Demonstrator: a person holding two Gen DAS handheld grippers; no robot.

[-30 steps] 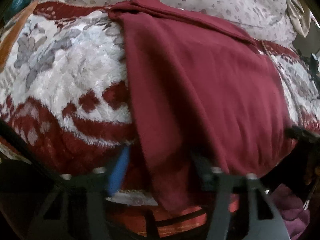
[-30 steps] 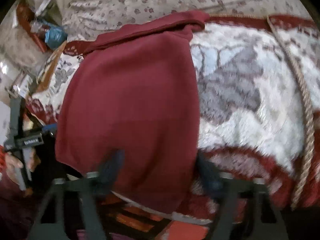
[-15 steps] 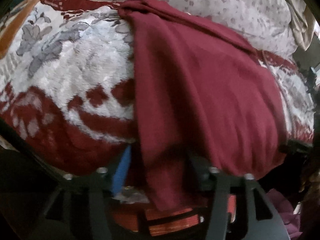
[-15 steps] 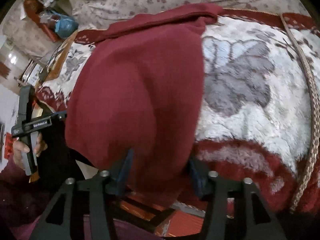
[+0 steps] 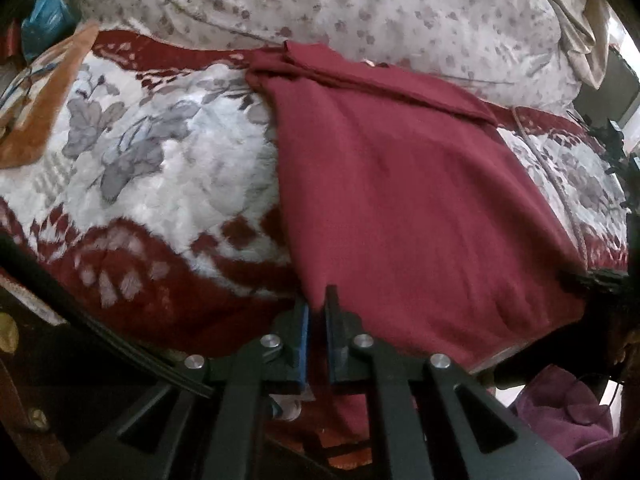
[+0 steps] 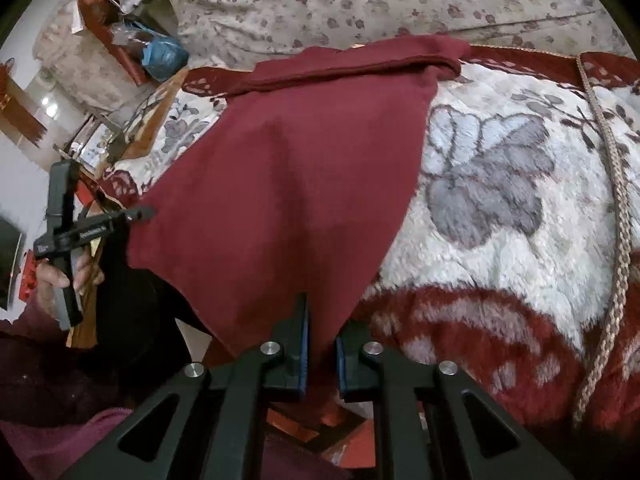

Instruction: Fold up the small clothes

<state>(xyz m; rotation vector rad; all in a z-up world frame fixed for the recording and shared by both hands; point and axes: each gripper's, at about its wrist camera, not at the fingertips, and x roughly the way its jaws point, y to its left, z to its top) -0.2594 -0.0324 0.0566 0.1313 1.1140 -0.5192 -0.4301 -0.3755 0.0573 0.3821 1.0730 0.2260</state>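
A bed (image 5: 160, 184) is seen in both wrist views, covered w/ a plush blanket (image 6: 500, 208) in white, grey floral and dark red. Beyond it, at the far side, a pale floral quilt (image 5: 360, 12) is bunched up.

A dark red garment (image 5: 400, 200) is spread on the blanket, its far edge folded over in a thick band next to the quilt; its near edge is lifted off the bed front at both corners. In the right wrist view the cloth (image 6: 288, 184) is pulled taut into a wedge toward the camera.

A braided cord (image 6: 612, 216) is laid across the blanket, right of the garment and apart from it.

The left gripper (image 5: 317, 322) is held at the near left corner of the garment; its jaws are closed on the hem, w/ cloth pinched between the blue pads (image 5: 305, 336). In the right wrist view the same gripper (image 6: 140, 213) is seen from the side at the cloth's left corner, w/ the hand (image 6: 68, 276) wrapped round its handle.

The right gripper (image 6: 321, 326) is held at the near right corner; its jaws are clamped on the cloth, a narrow fold of fabric being trapped between the pads.

A blue plastic bag (image 6: 164, 54) is seen among clutter far left, off the bed.
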